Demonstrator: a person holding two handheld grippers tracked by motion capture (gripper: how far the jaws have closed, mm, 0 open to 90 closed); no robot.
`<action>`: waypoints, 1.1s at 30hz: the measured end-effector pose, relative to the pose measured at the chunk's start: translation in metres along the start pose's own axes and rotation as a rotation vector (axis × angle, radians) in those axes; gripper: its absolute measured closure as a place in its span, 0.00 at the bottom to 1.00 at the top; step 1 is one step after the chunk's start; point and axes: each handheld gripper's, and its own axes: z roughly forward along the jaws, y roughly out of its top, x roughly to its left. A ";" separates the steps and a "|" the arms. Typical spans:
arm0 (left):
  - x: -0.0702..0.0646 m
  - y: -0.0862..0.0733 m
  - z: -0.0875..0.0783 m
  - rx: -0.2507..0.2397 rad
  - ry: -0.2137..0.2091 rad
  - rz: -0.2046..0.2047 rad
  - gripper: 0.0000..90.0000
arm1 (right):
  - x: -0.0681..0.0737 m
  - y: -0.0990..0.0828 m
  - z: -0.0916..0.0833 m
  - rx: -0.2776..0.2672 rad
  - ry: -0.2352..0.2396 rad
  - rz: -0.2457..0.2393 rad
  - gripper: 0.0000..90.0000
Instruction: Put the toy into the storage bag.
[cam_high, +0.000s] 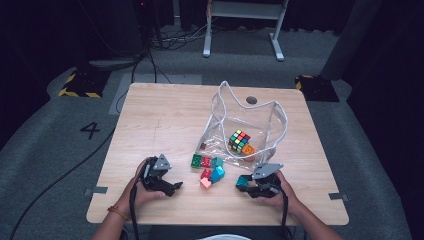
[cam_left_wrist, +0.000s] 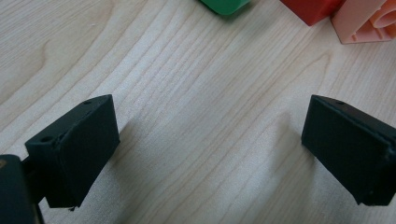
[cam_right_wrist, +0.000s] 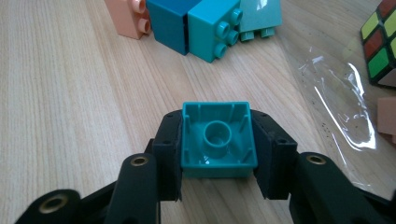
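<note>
Right gripper (cam_right_wrist: 218, 154) clamps a teal building block (cam_right_wrist: 218, 140) at the table's (cam_high: 150, 125) near right. Left gripper (cam_left_wrist: 210, 149) gapes wide, holding nothing. Farther off, the clear plastic bag (cam_high: 260, 120) contains a Rubik's cube (cam_high: 239, 140).

We see a light wooden table (cam_high: 150, 125), clear plastic bag (cam_high: 260, 125) lying open with a colour cube (cam_high: 239, 140) and an orange piece (cam_high: 249, 149) inside, loose cluster of green, red, pink and blue bricks (cam_high: 208, 169) near it, grey floor (cam_high: 60, 125) marked 4, white desk frame (cam_high: 245, 25) behind.
</note>
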 end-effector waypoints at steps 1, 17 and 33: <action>0.000 0.000 0.000 0.000 0.000 0.000 0.05 | 0.000 -0.001 -0.001 0.002 0.003 -0.003 0.65; 0.000 0.000 0.000 0.002 -0.002 0.004 0.05 | 0.006 0.008 -0.036 -0.063 0.036 -0.043 0.65; 0.000 0.000 0.000 0.000 -0.005 0.001 0.05 | 0.004 0.030 -0.090 -0.153 -0.017 -0.062 0.65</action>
